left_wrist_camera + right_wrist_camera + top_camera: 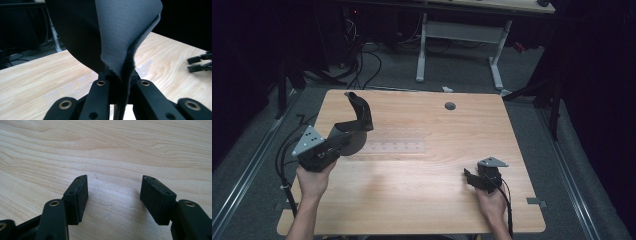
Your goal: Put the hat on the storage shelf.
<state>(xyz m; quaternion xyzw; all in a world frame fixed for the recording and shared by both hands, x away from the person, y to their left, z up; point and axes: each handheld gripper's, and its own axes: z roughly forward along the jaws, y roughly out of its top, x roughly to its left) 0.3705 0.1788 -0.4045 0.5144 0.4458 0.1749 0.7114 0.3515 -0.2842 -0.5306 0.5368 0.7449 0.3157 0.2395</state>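
Right claw [469, 178] nearest, low over the desk [422, 200] at its right front, jaws spread wide with bare wood between them. Left claw [343, 139] farther in at the left, clamped tight on a dark grey pad [359, 112]. Pad lifted off the desk, curling upward above the jaws.

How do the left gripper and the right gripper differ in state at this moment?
The left gripper is shut on a dark cloth; the right gripper is open with nothing between its jaws. The left is lifted off the table; the right sits low over it. Both are black and hand-held.
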